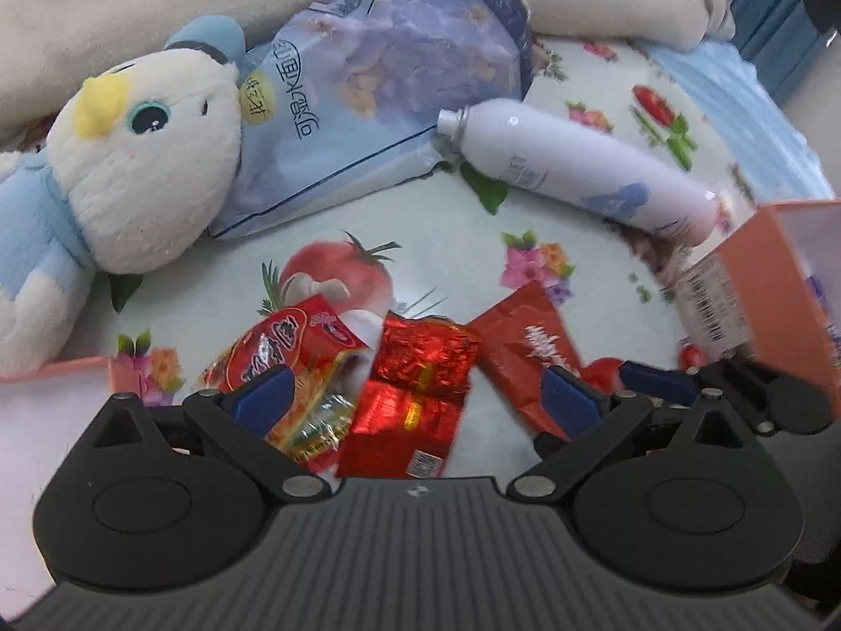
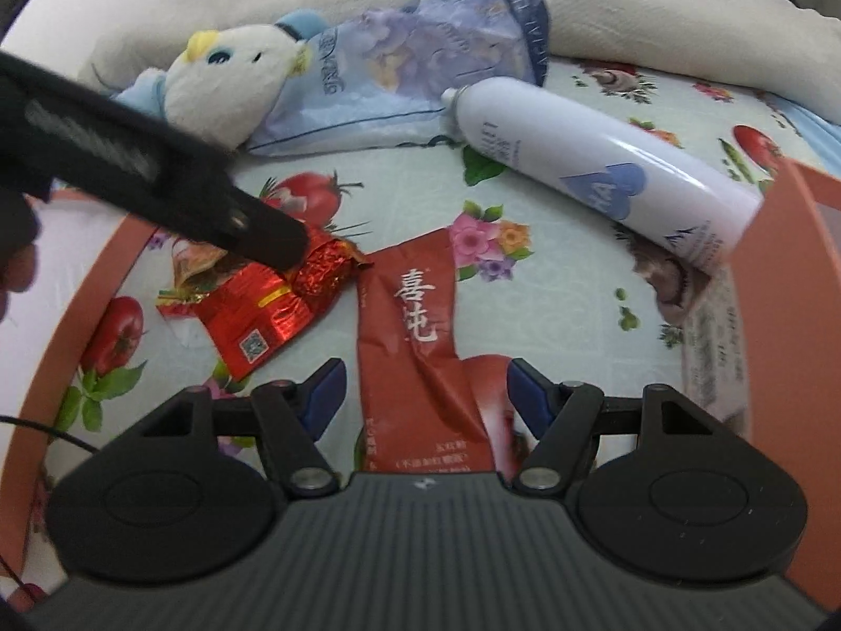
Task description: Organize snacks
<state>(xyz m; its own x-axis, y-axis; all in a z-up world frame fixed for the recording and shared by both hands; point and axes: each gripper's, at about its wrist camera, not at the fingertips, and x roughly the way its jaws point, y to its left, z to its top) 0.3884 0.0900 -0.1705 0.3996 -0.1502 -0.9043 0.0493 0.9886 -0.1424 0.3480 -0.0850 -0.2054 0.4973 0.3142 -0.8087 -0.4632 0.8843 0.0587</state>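
Red foil everywhere: three light, crinkly packets lie on the flowered cloth. The left gripper is spread wide over the foil pack, noodle packet beside it. The right gripper is spread around the flat sachet. All thin, slippery stuff, so pinch a crimped edge. The orange box crowds the right; can behind.

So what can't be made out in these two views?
- Orange box: right edge cuts it off in both views; contents unseen.
- Barcode label: motion-blurred, unreadable.
- Noodle packet: in the right wrist view, the left gripper hides most of it.
- Dark red sachet: small print too small.
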